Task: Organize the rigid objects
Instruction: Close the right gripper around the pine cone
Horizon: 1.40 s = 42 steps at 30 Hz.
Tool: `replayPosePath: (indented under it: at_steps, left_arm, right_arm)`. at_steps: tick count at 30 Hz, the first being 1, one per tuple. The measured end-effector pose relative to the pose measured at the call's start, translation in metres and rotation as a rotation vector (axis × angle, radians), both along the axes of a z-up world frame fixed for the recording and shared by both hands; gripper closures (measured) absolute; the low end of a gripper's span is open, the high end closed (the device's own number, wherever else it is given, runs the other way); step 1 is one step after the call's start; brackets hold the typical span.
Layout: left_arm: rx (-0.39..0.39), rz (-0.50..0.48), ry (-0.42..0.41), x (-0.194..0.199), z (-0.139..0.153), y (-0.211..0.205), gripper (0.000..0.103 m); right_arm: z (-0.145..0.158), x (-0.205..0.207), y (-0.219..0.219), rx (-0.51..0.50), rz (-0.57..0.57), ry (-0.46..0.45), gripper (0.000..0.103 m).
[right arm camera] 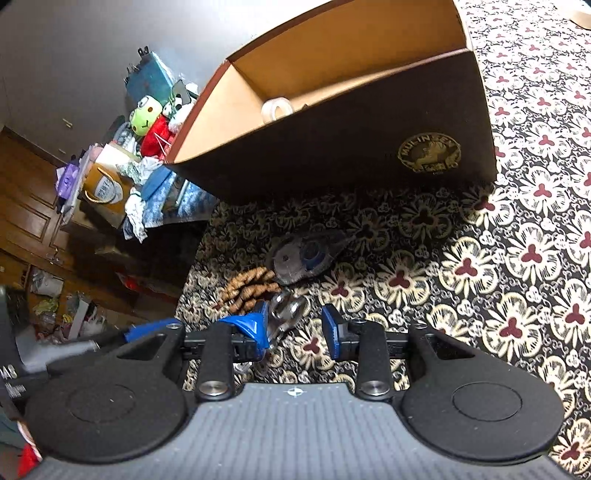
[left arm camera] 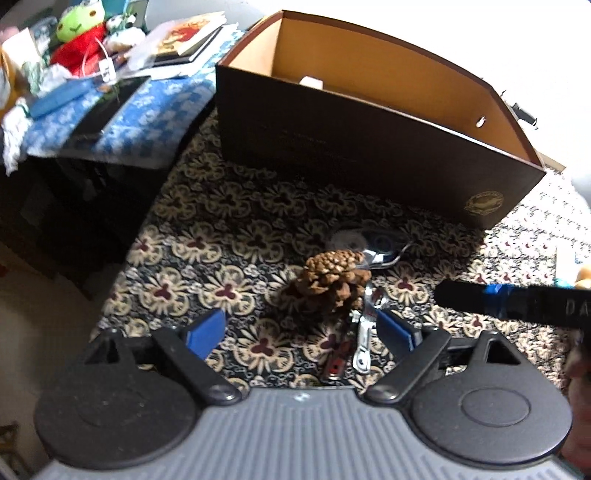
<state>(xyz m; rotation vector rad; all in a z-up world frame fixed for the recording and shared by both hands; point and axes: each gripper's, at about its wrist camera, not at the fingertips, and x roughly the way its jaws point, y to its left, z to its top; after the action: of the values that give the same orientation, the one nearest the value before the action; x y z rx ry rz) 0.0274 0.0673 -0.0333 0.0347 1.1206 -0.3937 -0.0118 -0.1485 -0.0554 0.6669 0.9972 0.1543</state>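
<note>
The patterned cloth (right arm camera: pixel 517 258), black with cream and maroon flowers, fills the lower and right parts of both views and carries everything to be sorted. Next in size is the dark brown box (right arm camera: pixel 332 155) across the top of both views, open upward with a tan inside; it looks like the place the loose things are meant to go, and a roll of tape (right arm camera: pixel 277 108) already lies inside it, near a wall. A gold round seal (right arm camera: pixel 429 157) on its front reads roughly "MULINSEN", though the letters are blurred.

At upper left in the left wrist view, a side table under a blue checked cloth (left arm camera: pixel 122 122) holds clutter, a green frog toy (left arm camera: pixel 75 27) among it.

The left gripper (left arm camera: pixel 303 334) sits at lower centre of its frame, its blue pads spread wide and empty, aimed at the small pile just ahead. The right gripper (right arm camera: pixel 293 330) is likewise spread, grasping nothing, and appears as a dark bar at the right edge of the left view, lettered "DA", then cut off.

In the pile at frame centre: a pine cone (left arm camera: pixel 332 284), touching a clear correction-tape dispenser (right arm camera: pixel 306 258) behind it, and a metal nail clipper (right arm camera: pixel 286 314) just beside the right gripper's left pad, probably the next pick. A small reddish thing (left arm camera: pixel 336 363) lies near it; I cannot tell what.
</note>
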Motion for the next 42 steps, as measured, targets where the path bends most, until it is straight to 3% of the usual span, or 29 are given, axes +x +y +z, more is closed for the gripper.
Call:
replayPosePath:
  at_steps: [5, 8, 16, 19, 21, 22, 29, 34, 42]
  left_arm:
    - [-0.093, 0.01, -0.007, 0.007, -0.003, 0.004, 0.016]
    - [-0.132, 0.02, 0.011, 0.015, -0.007, 0.008, 0.031]
    - [-0.2, -0.027, 0.049, 0.028, -0.021, 0.016, 0.033]
    - [-0.215, -0.068, 0.072, 0.034, -0.027, 0.015, 0.043]
    - [-0.235, -0.1, 0.094, 0.039, -0.031, 0.014, 0.057]
    - [-0.241, -0.11, 0.103, 0.041, -0.033, 0.013, 0.057]
    - [-0.204, -0.19, 0.07, 0.041, -0.035, 0.01, 0.057]
    - [-0.135, -0.273, -0.028, 0.029, -0.023, 0.004, 0.058]
    - [-0.098, -0.388, -0.155, 0.015, 0.009, -0.002, 0.059]
  right_arm:
    - [0.002, 0.016, 0.007, 0.025, 0.025, -0.024, 0.088]
    - [-0.001, 0.029, 0.015, 0.047, 0.048, -0.015, 0.088]
    - [-0.017, 0.05, 0.031, 0.063, 0.068, 0.047, 0.087]
    - [-0.019, 0.054, 0.034, 0.062, 0.072, 0.054, 0.087]
    - [-0.018, 0.055, 0.035, 0.061, 0.076, 0.054, 0.087]
    - [-0.018, 0.056, 0.035, 0.061, 0.074, 0.055, 0.087]
    - [-0.018, 0.056, 0.035, 0.047, 0.067, 0.04, 0.089]
    - [-0.009, 0.047, 0.04, 0.009, 0.082, -0.027, 0.089]
    - [0.015, 0.027, 0.035, -0.01, 0.08, -0.15, 0.09]
